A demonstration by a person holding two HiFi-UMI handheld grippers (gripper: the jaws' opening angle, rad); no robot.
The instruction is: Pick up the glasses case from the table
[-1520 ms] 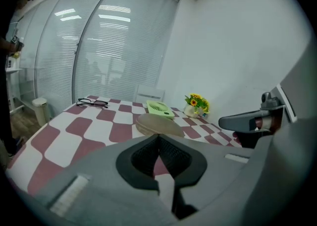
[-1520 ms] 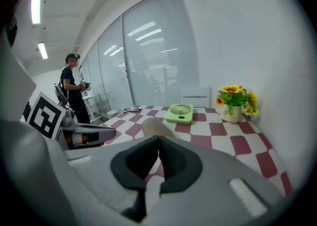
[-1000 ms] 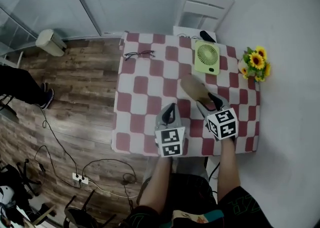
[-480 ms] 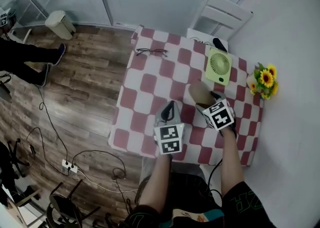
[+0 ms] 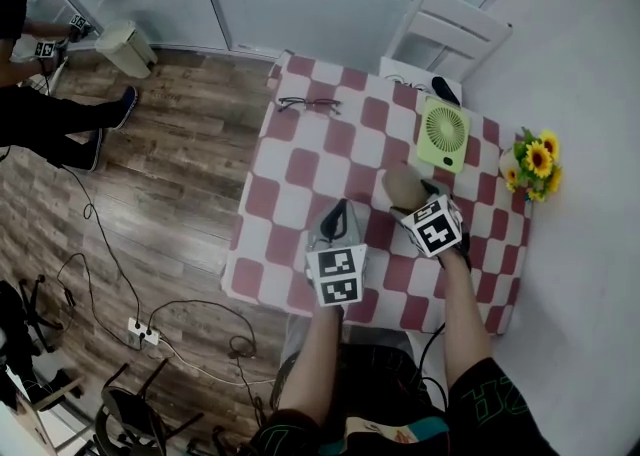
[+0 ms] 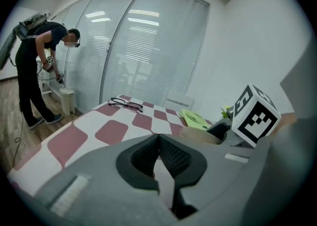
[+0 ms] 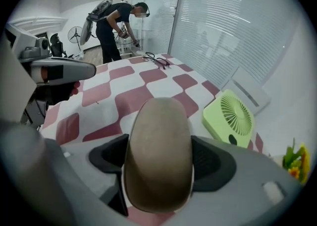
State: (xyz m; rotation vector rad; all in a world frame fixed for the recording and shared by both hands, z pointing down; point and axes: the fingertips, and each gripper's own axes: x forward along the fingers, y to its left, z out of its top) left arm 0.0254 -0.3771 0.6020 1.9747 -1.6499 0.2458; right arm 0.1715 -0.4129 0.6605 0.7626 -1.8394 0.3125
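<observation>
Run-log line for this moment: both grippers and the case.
right gripper: jaws have just been opening, astride glasses case, not clamped | glasses case: lying on table | left gripper: shut, empty

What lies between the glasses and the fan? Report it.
Only bare checked cloth lies between glasses and fan, shown in the head view.

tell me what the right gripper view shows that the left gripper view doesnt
Only the right gripper view: how the tan glasses case lies between the jaws of the right gripper, which have just been opening and stand wide. Only the left gripper view: the jaws of the left gripper, shut on nothing, and the right gripper's marker cube. Both: the checked tablecloth, eyeglasses, green fan and a person by the blinds.
</observation>
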